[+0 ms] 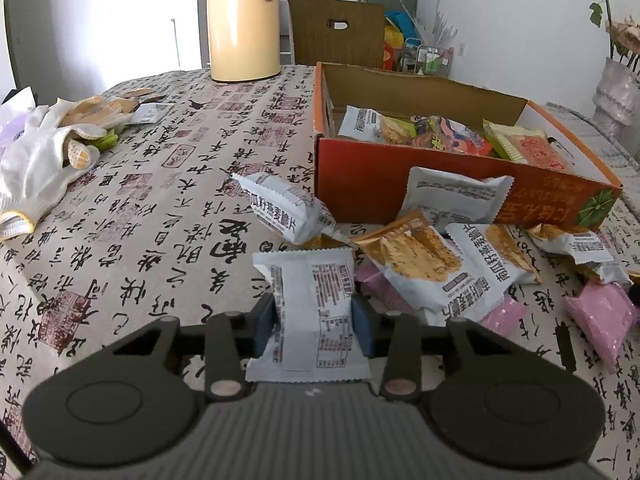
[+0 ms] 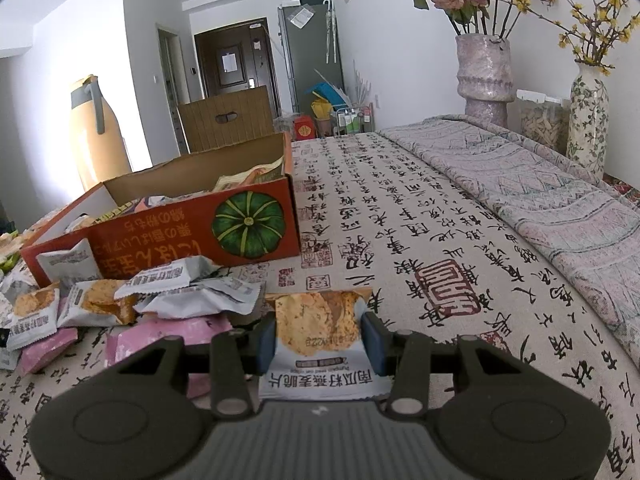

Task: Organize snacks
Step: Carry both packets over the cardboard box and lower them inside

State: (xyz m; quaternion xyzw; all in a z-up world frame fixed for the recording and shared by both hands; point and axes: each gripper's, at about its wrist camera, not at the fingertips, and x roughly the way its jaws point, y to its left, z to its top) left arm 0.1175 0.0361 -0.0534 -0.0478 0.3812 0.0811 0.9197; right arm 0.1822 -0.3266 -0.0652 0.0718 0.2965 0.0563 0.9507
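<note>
My left gripper (image 1: 313, 322) is shut on a white snack packet (image 1: 312, 300), printed back side up, just above the tablecloth. My right gripper (image 2: 321, 340) is shut on a white and orange cracker packet (image 2: 320, 332), picture side up. An orange cardboard box (image 1: 368, 184) with a pumpkin print stands ahead; it also shows in the right wrist view (image 2: 192, 236). It holds several snack packets (image 1: 440, 132). A loose pile of white cracker packets (image 1: 432, 264) and pink packets (image 1: 600, 316) lies in front of the box, and it shows in the right wrist view (image 2: 132, 300).
A cream thermos jug (image 1: 242, 20) stands at the table's far side. White work gloves (image 1: 44, 152) lie at the left. Two flower vases (image 2: 484, 76) and a folded patterned cloth (image 2: 540, 200) are at the right. A wooden chair back (image 1: 336, 32) is behind the table.
</note>
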